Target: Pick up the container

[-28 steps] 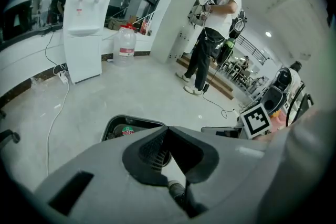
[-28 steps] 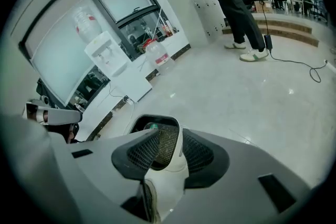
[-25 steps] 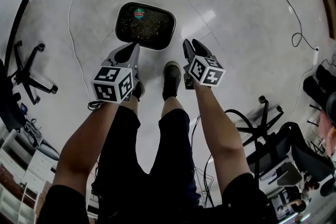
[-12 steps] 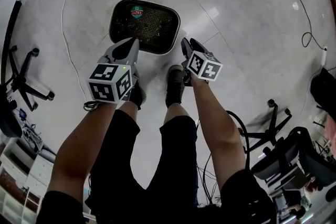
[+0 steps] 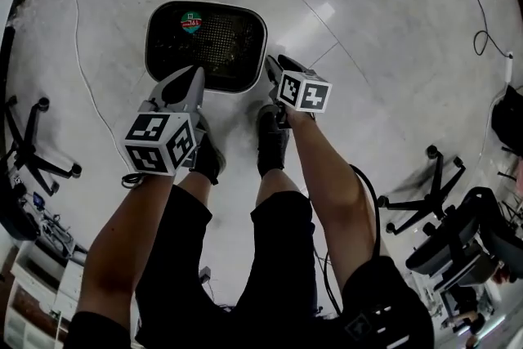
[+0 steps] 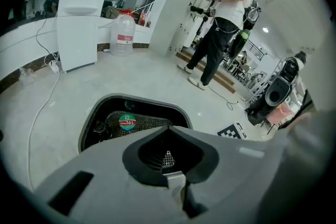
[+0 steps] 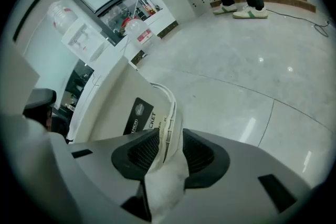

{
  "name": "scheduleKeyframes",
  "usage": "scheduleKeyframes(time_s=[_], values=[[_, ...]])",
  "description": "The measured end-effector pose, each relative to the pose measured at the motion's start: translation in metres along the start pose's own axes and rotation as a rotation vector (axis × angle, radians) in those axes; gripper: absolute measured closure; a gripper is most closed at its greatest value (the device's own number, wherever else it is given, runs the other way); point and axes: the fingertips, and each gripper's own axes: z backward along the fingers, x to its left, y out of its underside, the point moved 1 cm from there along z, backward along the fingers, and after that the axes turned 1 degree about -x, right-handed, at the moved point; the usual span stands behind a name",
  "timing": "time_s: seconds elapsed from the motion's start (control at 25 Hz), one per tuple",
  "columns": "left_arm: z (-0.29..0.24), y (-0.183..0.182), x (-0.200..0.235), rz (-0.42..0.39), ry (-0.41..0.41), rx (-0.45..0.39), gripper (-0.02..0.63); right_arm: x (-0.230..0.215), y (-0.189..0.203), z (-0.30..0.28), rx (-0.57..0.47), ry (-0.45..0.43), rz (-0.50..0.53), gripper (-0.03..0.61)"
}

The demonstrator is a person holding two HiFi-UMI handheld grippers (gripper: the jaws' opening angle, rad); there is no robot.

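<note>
A pale, polished floor (image 5: 368,29) fills the head view, ringed by office chairs (image 5: 421,200) and trailing cables. The operator stands at its centre, bare forearms reaching down past black shorts and dark shoes (image 5: 274,139). Just beyond the toes is the container (image 5: 155,45), a rounded rectangular tub, light outside and dark within, with a mesh bottom and a round red-and-green sticker (image 5: 191,20) at its far end.

The right hand-held gripper (image 5: 272,65) meets the container at its near right corner; its own view shows the jaws closed on the white rim. The outer wall runs away from them carrying a black label (image 7: 139,115); a crumpled white scrap (image 7: 165,186) is bunched beneath the pads, and what it is cannot be told. The left hand-held gripper (image 5: 194,73) hangs over the container's near left edge, jaws pressed together with nothing between them; only a small patch of mesh shows at the gap past its tips.

On progress, the grasp appears made, though on one side only. No view settles whether the container's base rests on the floor or has cleared it. Judged from here, what remains is the lift itself, or a clear sight of daylight under the base. A single grip at one corner of the rim looks likely to let the container tilt as it rises, and the closed left hand-held gripper adds nothing to the hold as it stands.
</note>
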Motion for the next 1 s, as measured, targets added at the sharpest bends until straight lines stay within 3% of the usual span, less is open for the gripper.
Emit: scheduleKeyframes(time_s=[0.48, 0.8, 1.0], values=[[-0.016, 0.018, 0.012, -0.016, 0.007, 0.001, 0.609, 0.001, 0.026, -0.038, 0.066, -0.065, 0.035, 0.471], [-0.017, 0.025, 0.014, 0.006, 0.014, 0.007, 0.609, 0.003, 0.033, -0.045, 0.081, -0.200, -0.112, 0.472], [-0.018, 0.029, 0.016, 0.007, 0.018, 0.013, 0.609, 0.007, 0.034, -0.046, 0.089, -0.266, -0.147, 0.512]])
